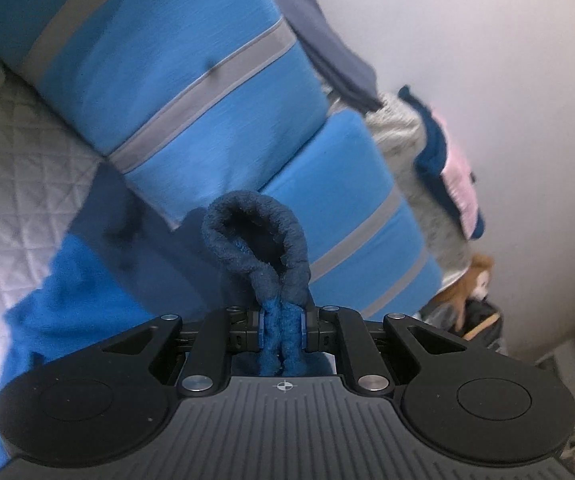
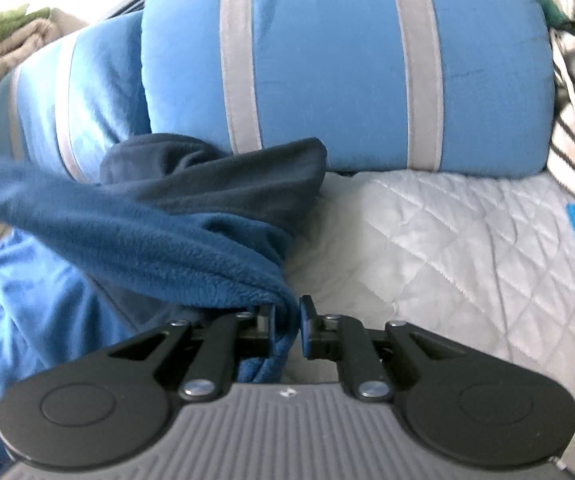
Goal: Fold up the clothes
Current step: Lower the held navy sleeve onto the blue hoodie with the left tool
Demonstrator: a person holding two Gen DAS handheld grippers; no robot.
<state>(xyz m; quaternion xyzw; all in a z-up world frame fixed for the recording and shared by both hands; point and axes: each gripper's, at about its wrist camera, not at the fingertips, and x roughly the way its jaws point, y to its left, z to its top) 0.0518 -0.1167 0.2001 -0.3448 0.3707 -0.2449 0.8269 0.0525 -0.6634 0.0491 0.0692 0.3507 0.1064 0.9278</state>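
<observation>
Blue cushions (image 2: 327, 68) with grey stripes are leaning along the far side of a bed covered in a white quilted bedspread (image 2: 467, 240). Both tools are gripping the same blue fleece garment (image 2: 147, 240), which is hanging raised above the bed. The left tool (image 1: 282, 330) is pinching a bunched fold of it, with a dark cuff looping up past the fingers. The right tool (image 2: 287, 330) is clamping another edge, with the cloth stretching away to the left.

Soft, even daylight — strong fisheye bending at edges, motion blur throughout.
</observation>
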